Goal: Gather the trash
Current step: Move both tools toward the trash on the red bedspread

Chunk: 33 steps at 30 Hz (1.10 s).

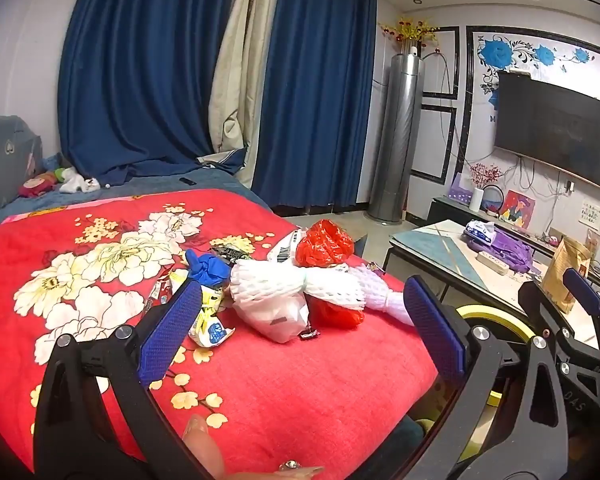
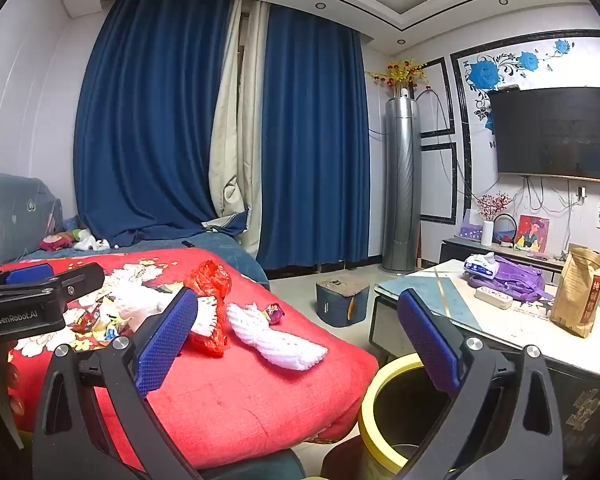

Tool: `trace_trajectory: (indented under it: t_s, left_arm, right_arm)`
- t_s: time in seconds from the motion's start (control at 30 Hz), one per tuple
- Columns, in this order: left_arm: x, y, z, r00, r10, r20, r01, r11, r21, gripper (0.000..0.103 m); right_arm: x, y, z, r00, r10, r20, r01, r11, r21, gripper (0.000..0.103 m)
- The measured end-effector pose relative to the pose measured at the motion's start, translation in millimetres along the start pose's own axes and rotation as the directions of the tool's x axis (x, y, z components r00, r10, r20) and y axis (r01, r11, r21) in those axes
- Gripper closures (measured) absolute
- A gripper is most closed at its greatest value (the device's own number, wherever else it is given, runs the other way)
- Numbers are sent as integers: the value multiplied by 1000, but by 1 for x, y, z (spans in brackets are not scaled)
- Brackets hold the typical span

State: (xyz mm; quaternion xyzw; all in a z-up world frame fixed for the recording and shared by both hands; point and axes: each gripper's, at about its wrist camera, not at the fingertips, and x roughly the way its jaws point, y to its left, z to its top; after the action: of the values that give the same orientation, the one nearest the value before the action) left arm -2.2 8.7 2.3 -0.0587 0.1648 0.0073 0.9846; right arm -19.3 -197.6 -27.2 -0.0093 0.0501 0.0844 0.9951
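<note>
A heap of trash lies on the red flowered blanket (image 1: 100, 280): white foam fruit netting (image 1: 292, 288), red plastic bags (image 1: 324, 244), a white plastic bag (image 1: 278, 320), a blue glove (image 1: 208, 268) and snack wrappers (image 1: 208, 328). My left gripper (image 1: 300, 332) hovers open just short of the heap, nothing between its blue pads. The right gripper (image 2: 296, 340) is open too, over the bed's edge, with a foam net (image 2: 276, 336) and red bag (image 2: 208, 280) ahead of it. A yellow-rimmed bin (image 2: 374, 412) stands on the floor beside the bed.
A coffee table (image 2: 520, 332) at right carries a brown paper bag (image 2: 578, 296), a purple bag (image 2: 516, 276), tissues and a power strip. A blue stool (image 2: 342, 300) sits on the floor. Blue curtains, a tower air conditioner and a wall television stand behind.
</note>
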Motion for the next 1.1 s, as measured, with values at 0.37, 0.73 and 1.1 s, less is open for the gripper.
trace_trajectory:
  t_s: [0.37, 0.73, 1.1]
  left_arm:
    - [0, 0, 0, 1000, 1, 2, -1, 1000, 0, 11]
    - [-1, 0, 0, 1000, 1, 1, -1, 1000, 1, 11]
    - [1, 20, 8, 1000, 27, 2, -27, 999, -34, 11]
  right_arm:
    - [-3, -1, -2, 1000, 1, 2, -1, 1000, 1, 6]
    - [2, -3, -7, 1000, 6, -6, -6, 1000, -2, 6]
    - [18, 12, -3, 992, 107, -64, -112, 991, -75, 6]
